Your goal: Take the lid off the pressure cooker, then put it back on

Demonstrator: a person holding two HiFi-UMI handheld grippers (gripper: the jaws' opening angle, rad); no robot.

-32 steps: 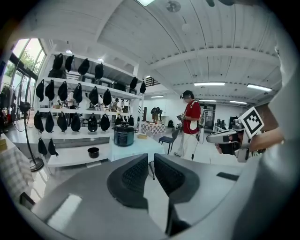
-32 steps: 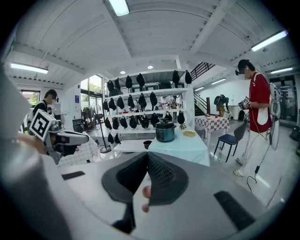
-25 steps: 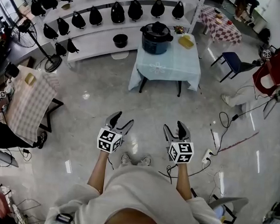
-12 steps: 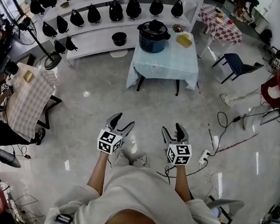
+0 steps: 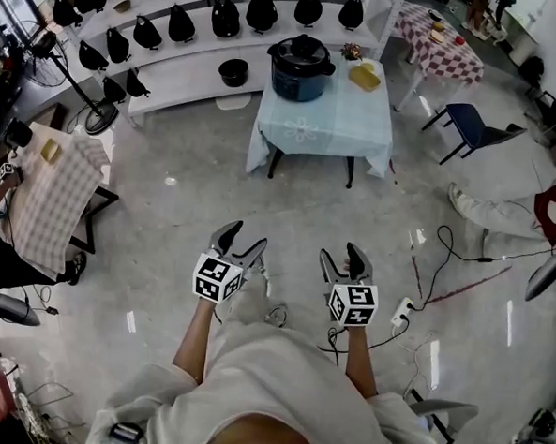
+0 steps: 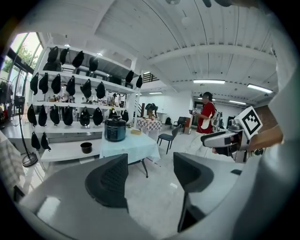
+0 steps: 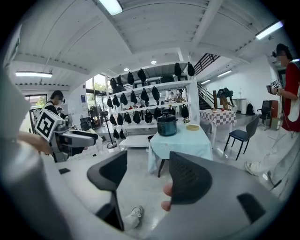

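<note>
The dark blue pressure cooker point(image 5: 300, 72), black lid point(image 5: 302, 46) on, sits on the blue-clothed counter point(image 5: 326, 125), far off. The fingers of the left gripper point(image 5: 243, 237) have just been opening; those of the right gripper point(image 5: 340, 254) stand open too. Both are empty.

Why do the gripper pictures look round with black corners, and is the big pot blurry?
Left gripper view: a wide lens curves the ceiling beams and darkens the corners; the pressure cooker is tiny but sharp. Right gripper view: same curving, bright ceiling lights. Head view: the floor shows glare streaks.
</note>
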